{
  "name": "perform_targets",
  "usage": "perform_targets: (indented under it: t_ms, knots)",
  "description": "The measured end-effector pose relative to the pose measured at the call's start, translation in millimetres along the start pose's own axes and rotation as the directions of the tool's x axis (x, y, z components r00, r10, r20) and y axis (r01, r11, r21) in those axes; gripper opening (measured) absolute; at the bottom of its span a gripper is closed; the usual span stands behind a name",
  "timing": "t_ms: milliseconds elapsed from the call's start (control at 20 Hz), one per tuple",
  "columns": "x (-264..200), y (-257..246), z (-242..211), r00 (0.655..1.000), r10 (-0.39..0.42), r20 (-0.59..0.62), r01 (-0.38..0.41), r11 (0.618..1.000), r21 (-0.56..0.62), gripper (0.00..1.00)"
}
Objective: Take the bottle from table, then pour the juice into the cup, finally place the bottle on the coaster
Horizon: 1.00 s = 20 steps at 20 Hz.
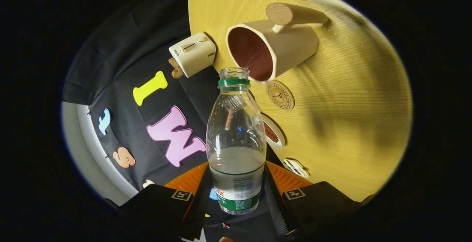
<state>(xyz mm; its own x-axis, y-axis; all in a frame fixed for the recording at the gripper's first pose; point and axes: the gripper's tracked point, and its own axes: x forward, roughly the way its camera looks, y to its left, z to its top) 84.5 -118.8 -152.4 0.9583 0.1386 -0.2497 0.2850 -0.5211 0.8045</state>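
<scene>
Desk (350, 124): pale wood grain, seen tilted because I hold the rig rolled over for the pour.

Cup (273, 46): cream outside, dark inside, with a round wooden handle; it stands on the desk beyond the bottle, its mouth just past the bottle's neck. It looks stiff and stable enough to take a stream.

Bottle (236, 142): clear thin plastic, uncapped, green collar, roughly one-third full of pale liquid, so I judge it light but shifting in weight as it tips. The wall is smooth and likely slippery, and soft enough to dent. The gripper (236, 194) has its jaws pinching the labelled lower body from both sides, the firmest place to hold.

Toaster-like box (191, 54): cream, at the desk's edge beside the cup.

Coaster (280, 94): a round printed disc lying flat near the bottle's neck, bare.

Two smaller discs (273, 133) lie nearer the jaws.
</scene>
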Motion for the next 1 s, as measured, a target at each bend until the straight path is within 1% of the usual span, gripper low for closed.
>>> perform_targets:
  t_ms: [300,450,600,800,1000]
  knots:
    - [-3,18,2,0.998,0.059,0.005,-0.059,0.995,0.076,0.75]
    - [-6,24,0,0.996,0.084,0.009,-0.084,0.992,0.093,0.75]
    - [-10,27,0,0.995,0.094,0.019,-0.095,0.991,0.094,0.75]
    - [-1,25,3,0.996,0.087,0.035,-0.09,0.992,0.089,0.75]
    - [3,17,6,0.994,0.088,0.064,-0.091,0.995,0.043,0.75]
